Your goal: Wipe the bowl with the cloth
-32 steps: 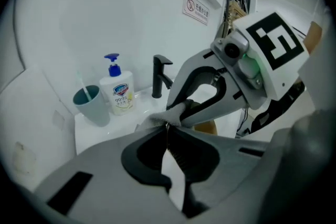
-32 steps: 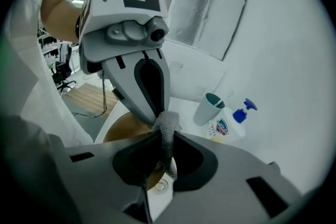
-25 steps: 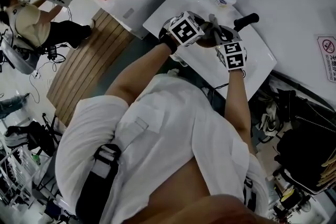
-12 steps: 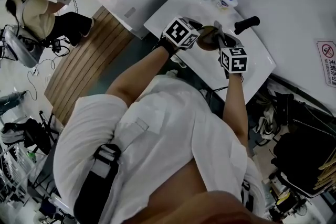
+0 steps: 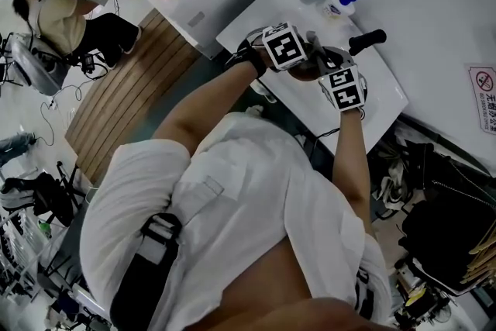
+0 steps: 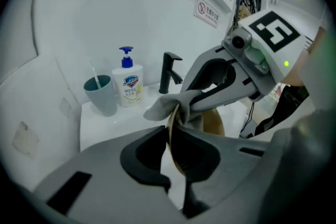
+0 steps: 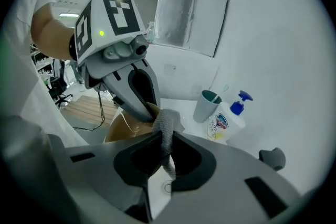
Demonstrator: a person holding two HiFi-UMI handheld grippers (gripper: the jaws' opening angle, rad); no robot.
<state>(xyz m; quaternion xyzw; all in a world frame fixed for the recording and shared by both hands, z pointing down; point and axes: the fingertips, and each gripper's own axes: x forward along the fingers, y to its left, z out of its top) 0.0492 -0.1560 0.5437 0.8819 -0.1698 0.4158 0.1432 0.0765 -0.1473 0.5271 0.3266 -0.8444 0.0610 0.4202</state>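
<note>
Evidently the left claw [image 6: 173,136] gripped the bowl [image 6: 214,124] by its rim, its jaws having just eased slightly wider around it. The right claw [image 7: 167,140], its jaws just closing, pinched the cloth [image 7: 166,119] against that rim just ahead, above the sink [image 6: 100,128].

I counted two grippers, the left gripper [image 5: 304,54] and the right gripper [image 5: 329,66]. There was one bowl [image 6: 212,123], one cloth [image 6: 163,105], one teal cup [image 6: 101,93], one pump bottle [image 6: 127,86], one black tap [image 6: 169,71], one white basin [image 5: 372,101] and one seated person [image 5: 54,19].
</note>
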